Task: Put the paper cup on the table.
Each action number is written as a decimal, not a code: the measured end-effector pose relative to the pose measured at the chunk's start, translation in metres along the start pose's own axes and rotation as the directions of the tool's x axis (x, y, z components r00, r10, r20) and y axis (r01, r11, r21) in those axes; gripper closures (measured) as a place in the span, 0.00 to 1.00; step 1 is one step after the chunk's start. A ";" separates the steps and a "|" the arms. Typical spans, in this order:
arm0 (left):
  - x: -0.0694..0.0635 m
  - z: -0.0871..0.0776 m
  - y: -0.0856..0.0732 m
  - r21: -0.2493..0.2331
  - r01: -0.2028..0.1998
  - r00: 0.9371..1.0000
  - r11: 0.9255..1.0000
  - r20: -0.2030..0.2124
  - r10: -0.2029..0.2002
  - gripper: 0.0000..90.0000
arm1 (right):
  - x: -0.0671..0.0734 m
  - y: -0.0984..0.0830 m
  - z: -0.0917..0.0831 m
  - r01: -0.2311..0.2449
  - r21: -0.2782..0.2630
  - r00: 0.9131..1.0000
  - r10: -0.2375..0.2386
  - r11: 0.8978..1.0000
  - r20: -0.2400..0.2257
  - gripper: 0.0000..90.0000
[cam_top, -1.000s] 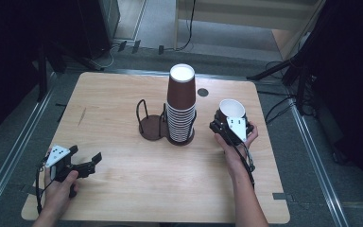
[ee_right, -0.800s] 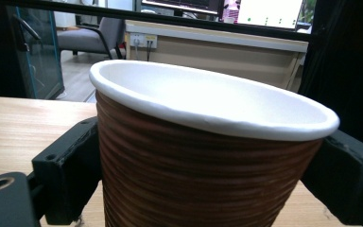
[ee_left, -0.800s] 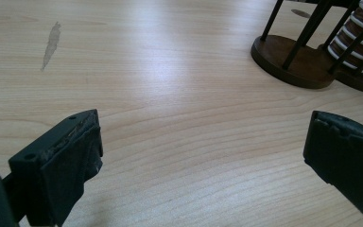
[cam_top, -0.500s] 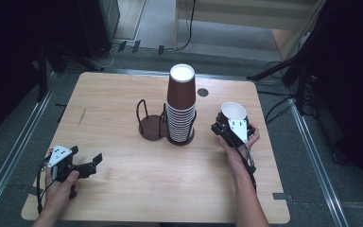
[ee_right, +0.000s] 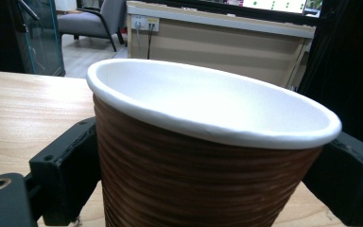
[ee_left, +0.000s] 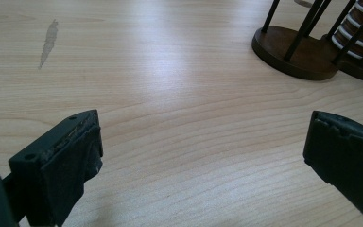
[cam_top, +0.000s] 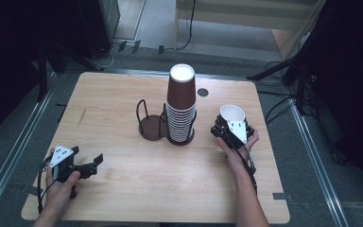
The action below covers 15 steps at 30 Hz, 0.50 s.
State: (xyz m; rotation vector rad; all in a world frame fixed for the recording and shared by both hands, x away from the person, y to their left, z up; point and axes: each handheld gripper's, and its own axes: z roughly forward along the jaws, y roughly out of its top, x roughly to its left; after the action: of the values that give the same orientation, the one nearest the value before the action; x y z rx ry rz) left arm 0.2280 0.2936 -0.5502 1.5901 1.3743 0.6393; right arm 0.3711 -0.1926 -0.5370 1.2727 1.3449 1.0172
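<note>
Paper cup, upright at the bench's 3 o'clock edge, clamped between the right gripper's fingers; cup stack at its 9 o'clock. Left gripper, 7 o'clock corner, fingers apart over bare wood.

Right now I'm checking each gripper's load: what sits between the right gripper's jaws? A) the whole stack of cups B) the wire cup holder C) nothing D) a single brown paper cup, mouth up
D: in the right gripper view the right gripper has its jaws on either side of a single brown paper cup, its white mouth facing up.
</note>
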 end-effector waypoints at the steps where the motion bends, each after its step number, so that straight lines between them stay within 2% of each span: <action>1: 0.000 0.000 0.000 0.000 0.000 1.000 1.000 0.001 0.000 0.00 | 0.000 0.000 0.000 -0.001 0.002 1.000 0.001 1.000 -0.001 0.08; 6: 0.000 0.000 0.000 0.002 0.000 1.000 1.000 0.002 0.000 0.00 | -0.001 0.001 -0.001 -0.002 0.014 1.000 0.002 1.000 -0.002 0.06; 10: 0.000 0.000 0.000 0.003 0.000 1.000 1.000 0.002 0.000 0.00 | -0.002 0.002 -0.002 -0.018 0.036 0.999 0.019 0.999 -0.035 0.00; 15: -0.001 0.000 0.000 0.003 0.001 1.000 1.000 0.001 -0.001 0.00 | -0.003 0.008 -0.007 -0.056 0.051 0.996 0.059 0.997 -0.066 0.00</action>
State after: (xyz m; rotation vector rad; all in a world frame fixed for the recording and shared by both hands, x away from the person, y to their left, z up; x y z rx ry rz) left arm 0.2281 0.2930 -0.5504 1.5918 1.3760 0.6362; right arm 0.3658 -0.1949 -0.5277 1.3307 1.3990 1.0812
